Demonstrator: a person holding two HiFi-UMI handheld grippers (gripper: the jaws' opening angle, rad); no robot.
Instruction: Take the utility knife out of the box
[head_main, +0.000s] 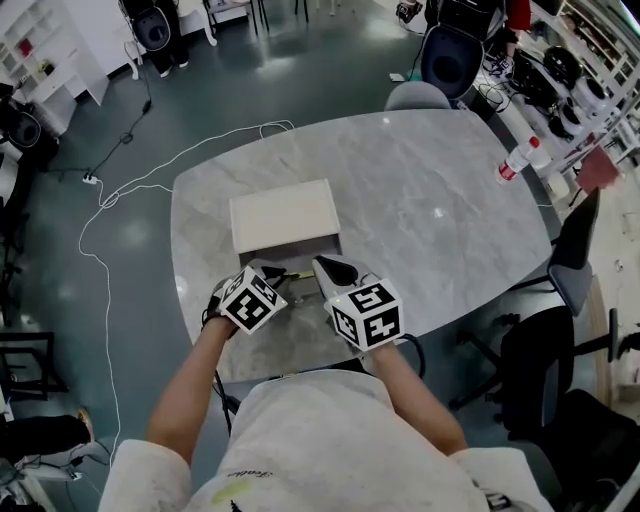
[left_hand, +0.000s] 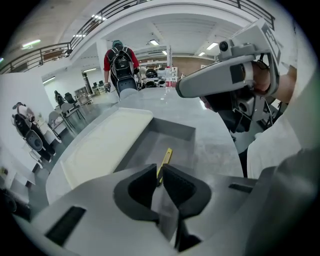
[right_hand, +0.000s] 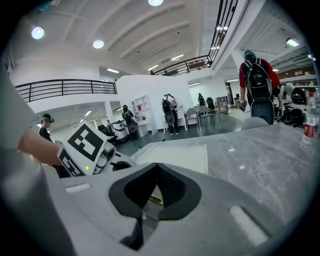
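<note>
We clamp the utility knife (left_hand: 167, 155) in our left gripper (left_hand: 160, 171) to lift it from the box (left_hand: 105, 145) at twelve o'clock, right gripper (right_hand: 157, 168) shut.

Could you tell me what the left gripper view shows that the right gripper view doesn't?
Left gripper view only: the box's grey open inside, and the left gripper shut on the yellow utility knife. Right gripper view only: a plastic bottle and the left gripper's marker cube. Both: the box's white top, the marble table, a person with a backpack.
</note>
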